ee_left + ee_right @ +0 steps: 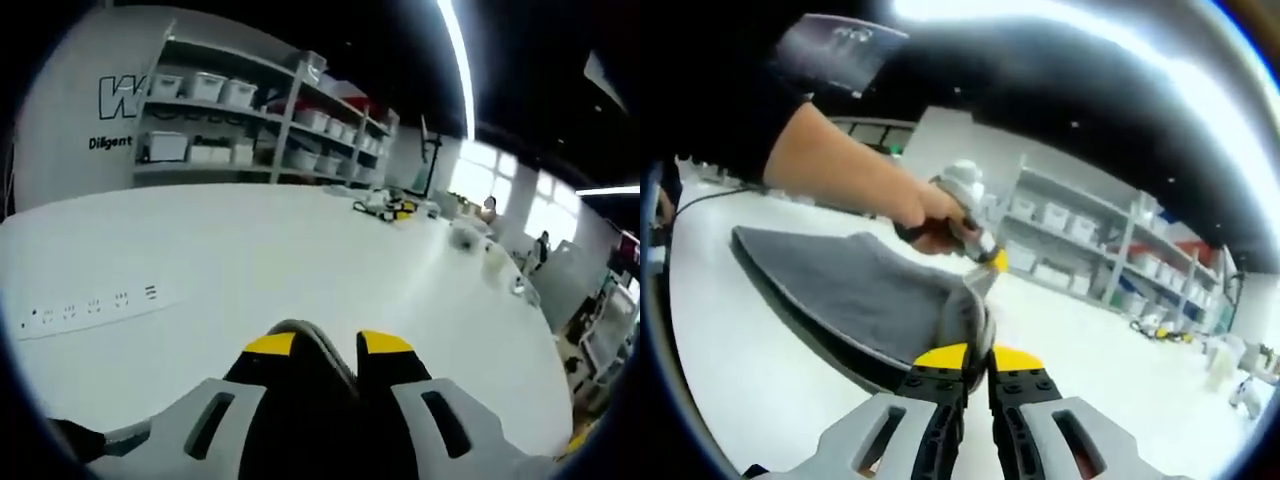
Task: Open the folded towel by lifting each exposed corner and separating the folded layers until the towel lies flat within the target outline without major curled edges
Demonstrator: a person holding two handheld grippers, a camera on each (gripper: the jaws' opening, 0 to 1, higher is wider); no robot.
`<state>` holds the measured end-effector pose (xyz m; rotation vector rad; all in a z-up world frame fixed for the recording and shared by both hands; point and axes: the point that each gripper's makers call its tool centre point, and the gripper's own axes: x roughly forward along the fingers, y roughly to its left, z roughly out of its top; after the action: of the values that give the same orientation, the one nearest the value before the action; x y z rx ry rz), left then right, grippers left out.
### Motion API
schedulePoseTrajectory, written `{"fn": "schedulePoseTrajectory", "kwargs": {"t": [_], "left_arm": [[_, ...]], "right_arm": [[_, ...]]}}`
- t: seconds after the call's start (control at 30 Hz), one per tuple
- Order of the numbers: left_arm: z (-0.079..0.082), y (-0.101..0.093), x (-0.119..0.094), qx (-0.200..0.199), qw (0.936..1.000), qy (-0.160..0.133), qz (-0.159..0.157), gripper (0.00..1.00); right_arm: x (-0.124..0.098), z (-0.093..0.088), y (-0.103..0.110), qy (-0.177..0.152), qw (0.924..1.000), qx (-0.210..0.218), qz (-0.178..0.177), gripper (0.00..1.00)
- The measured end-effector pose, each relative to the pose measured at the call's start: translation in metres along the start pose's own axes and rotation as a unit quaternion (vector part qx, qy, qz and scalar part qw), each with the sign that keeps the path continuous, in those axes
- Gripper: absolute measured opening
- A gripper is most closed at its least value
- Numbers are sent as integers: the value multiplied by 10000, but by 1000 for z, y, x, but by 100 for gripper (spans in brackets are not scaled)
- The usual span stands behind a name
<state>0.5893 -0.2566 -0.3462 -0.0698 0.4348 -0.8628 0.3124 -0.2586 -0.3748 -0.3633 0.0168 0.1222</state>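
The grey towel (855,285) is lifted off the white table (730,380) and spreads away to the left, with a dark band along its near edge. My right gripper (977,356) is shut on a bunched fold of it between the yellow tips. Just beyond, a person's hand holds my left gripper (990,262), which pinches the same raised part of the towel. In the left gripper view, the left gripper (327,345) is shut with a thin grey sliver of towel (312,345) between its yellow-tipped jaws, above the table (300,260).
A white power strip (90,308) lies on the table at the left. Small objects (390,207) sit at the table's far edge. Shelves with white bins (250,120) stand behind it. A person's bare forearm (840,165) crosses the upper left of the right gripper view.
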Motion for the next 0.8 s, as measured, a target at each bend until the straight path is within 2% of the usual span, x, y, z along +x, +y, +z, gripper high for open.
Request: {"fn": "schedulePoseTrajectory", "kwargs": {"t": [0.07,0.13,0.23,0.27,0.33,0.4,0.43,0.5,0.57,0.6,0.67,0.7,0.77,0.8], "left_arm": [[1,0,0,3,10000,-19,9,29],[1,-6,0,-10,9999,-22,-137,32],[4,-5,-1,2,9999,-58,-101,36],[5,-6,-1,-20,9999,-84,-119,41],[6,-7,0,-60,9998,-96,-134,59],[12,-3,1,68,9997,-255,-12,78],[13,-3,1,47,9997,-258,-13,82],[16,-4,-1,37,9995,-323,-55,80],[25,1,-5,248,9984,-508,97,74],[26,-1,-7,272,9982,-523,72,73],[29,0,-10,212,9982,-570,4,79],[31,0,-13,191,9981,-584,-32,82],[34,4,-18,253,9977,-623,33,89],[36,7,-21,281,9976,-631,79,92]], "right_arm": [[0,-1,-1,11,10000,-7,-12,3],[0,-2,-1,29,10000,-14,-19,4],[0,-5,-2,94,9999,-33,-45,7],[0,-6,-3,128,9999,-29,-41,8],[0,-8,-4,164,9998,-42,-67,10],[0,-9,-5,186,9998,-47,-92,12],[0,-8,-6,179,9997,-59,-122,15],[0,-8,-8,169,9997,-70,-168,20],[0,-7,-12,146,9994,-121,-277,31],[-1,-7,-17,141,9989,-134,-417,43],[-1,-4,-25,87,9980,-70,-615,64],[0,-2,-28,25,9976,-71,-694,78],[0,5,-35,-131,9960,-94,-873,100],[-1,5,-36,-128,9959,-133,-890,99]]}}
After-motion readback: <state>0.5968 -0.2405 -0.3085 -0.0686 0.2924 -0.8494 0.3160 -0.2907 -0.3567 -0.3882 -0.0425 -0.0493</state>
